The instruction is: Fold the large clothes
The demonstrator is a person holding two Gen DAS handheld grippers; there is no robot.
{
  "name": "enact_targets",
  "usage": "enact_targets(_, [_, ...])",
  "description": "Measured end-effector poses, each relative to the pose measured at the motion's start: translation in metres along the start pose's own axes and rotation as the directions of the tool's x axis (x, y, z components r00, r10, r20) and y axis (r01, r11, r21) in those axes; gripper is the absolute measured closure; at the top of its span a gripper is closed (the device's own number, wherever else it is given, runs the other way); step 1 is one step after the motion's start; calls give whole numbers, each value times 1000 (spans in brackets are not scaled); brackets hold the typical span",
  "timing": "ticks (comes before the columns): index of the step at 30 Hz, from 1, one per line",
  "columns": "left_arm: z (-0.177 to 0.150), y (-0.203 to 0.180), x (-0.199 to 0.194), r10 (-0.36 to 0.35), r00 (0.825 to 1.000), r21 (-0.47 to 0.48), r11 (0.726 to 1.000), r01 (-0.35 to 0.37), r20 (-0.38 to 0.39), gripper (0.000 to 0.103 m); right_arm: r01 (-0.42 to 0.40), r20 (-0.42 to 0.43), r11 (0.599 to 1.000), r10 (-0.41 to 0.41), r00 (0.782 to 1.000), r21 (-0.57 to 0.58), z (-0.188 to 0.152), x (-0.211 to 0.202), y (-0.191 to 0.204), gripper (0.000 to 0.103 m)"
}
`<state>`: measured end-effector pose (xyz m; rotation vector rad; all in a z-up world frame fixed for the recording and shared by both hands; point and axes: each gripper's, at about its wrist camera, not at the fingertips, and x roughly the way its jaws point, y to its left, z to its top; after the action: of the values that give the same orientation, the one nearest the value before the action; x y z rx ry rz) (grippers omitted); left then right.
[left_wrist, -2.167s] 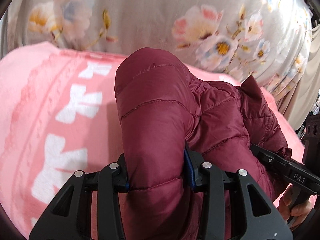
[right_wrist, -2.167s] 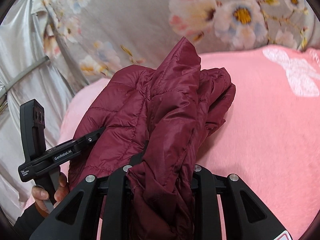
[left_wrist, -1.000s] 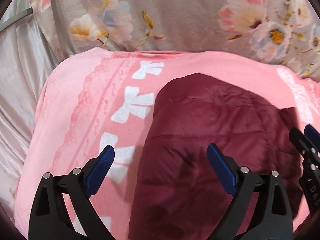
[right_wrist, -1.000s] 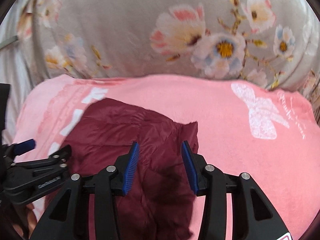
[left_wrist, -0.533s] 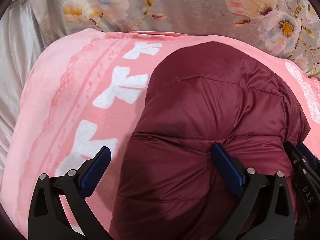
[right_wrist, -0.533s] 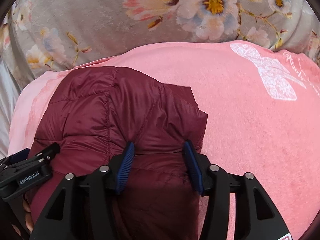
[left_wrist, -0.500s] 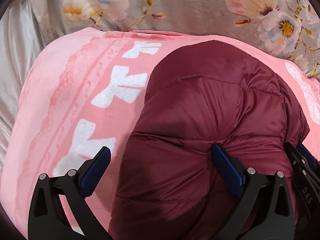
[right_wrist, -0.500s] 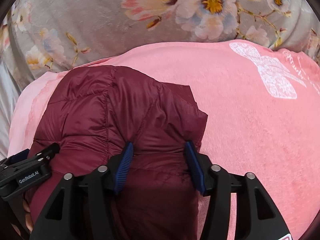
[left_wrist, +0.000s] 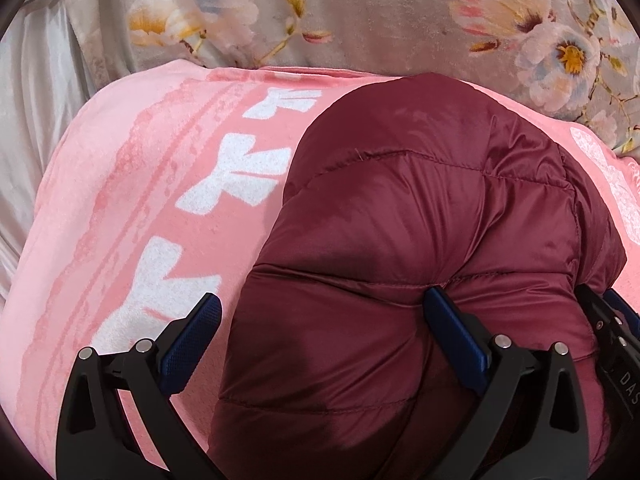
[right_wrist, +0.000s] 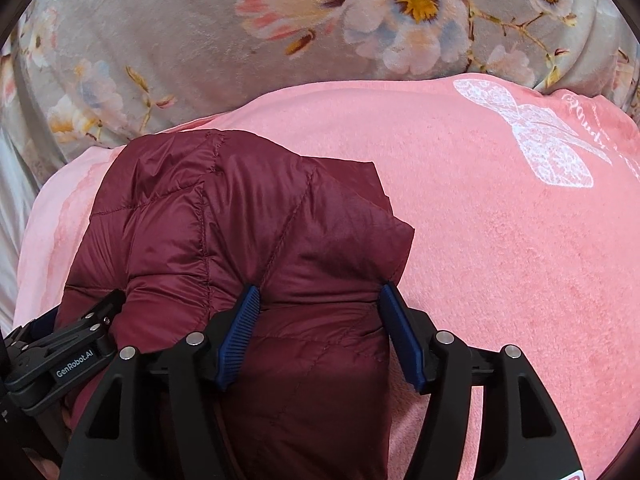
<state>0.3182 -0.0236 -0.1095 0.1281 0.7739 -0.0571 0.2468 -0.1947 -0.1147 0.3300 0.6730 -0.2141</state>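
A home, most likely a bedroom, is suggested by the soft furnishings. A plush pink blanket (left_wrist: 132,184) printed with white bows (a lace-pattern bow is seen in the right wrist view) is spread over a padded surface that reads as a bed. Behind it a grey fleece cover (right_wrist: 168,52) with large pink and white flowers is draped, and pale satin-like fabric (left_wrist: 36,120) is hung at the left edge. A maroon quilted jacket (left_wrist: 400,260) is laid on the blanket
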Motion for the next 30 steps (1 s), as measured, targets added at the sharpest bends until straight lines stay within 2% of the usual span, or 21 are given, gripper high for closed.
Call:
enact_targets(5, [-2, 0, -1, 2, 1000, -5, 1000, -2, 13, 5, 2, 3, 1000, -2, 1000, 15, 1, -1, -3, 35])
enact_targets(8, [-5, 2, -5, -4, 999, -11, 1000, 4, 37, 5, -10, 51, 999, 8, 999, 36, -1, -12, -6, 34])
enact_targets(11, [-12, 6, -19, 11, 998, -12, 1000, -10, 58, 5, -10, 140, 1000, 6, 990, 26, -8, -39, -6, 34])
enact_targets(16, [-26, 24, -64, 36, 998, -31, 999, -34, 60, 5, -6, 136, 999, 11, 991, -38, -31, -86, 0, 33])
enact_targets(19, [-36, 31, -89, 30, 998, -35, 999, -29, 54, 5, 26, 143, 996, -14, 990, -85, -43, -115, 4, 33])
enact_targets(23, [-59, 34, -118, 48, 997, -10, 999, -47, 65, 5, 70, 164, 990, -50, 985, -120, -68, -145, 7, 22])
enact_targets(25, [-77, 34, -127, 49, 997, -2, 999, -49, 64, 5, 85, 174, 987, -60, 983, -137, -87, -154, 7, 20])
enact_targets(30, [-120, 33, -139, 71, 996, 9, 997, -72, 47, 5, 74, 101, 985, -58, 993, -158, -126, -156, 6, 18])
